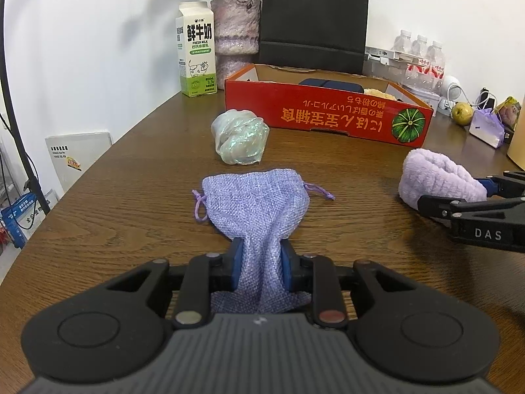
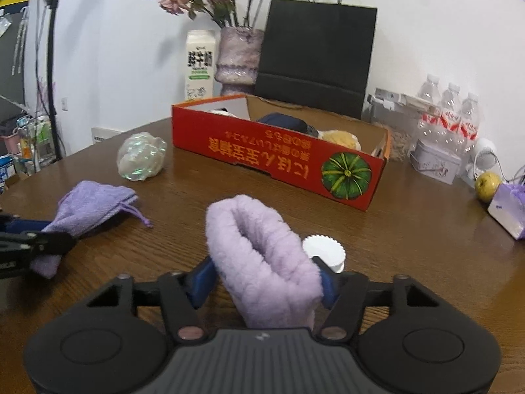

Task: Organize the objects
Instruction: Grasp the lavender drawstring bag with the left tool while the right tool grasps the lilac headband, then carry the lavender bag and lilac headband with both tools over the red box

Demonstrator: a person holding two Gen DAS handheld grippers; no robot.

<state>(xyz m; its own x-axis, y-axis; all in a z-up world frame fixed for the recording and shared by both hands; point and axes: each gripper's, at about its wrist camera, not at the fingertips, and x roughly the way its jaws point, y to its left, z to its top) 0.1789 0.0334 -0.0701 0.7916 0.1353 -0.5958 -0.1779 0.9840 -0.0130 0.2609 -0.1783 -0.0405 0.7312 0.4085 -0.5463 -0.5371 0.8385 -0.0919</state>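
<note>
Two soft things are gripped at once. The left gripper (image 1: pixel 261 262), jaws nearly together, pinches the lilac woven drawstring pouch (image 1: pixel 259 203) low in its view. The right gripper (image 2: pixel 265 279), jaws part closed, squeezes the fluffy lilac rolled towel (image 2: pixel 259 249), its long axis running up-frame toward the open red cardboard box (image 2: pixel 279 164) at upper centre. By my judgement, the right hand sits nearer the box. One iridescent crumpled wrapper (image 2: pixel 141 157) and one white ridged cap (image 2: pixel 323 249) lie loose on the wooden table (image 2: pixel 410 246).

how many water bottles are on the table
3, standing in a row at the table's far right by the wall: left bottle, middle bottle, right bottle. More may be hidden behind.
</note>
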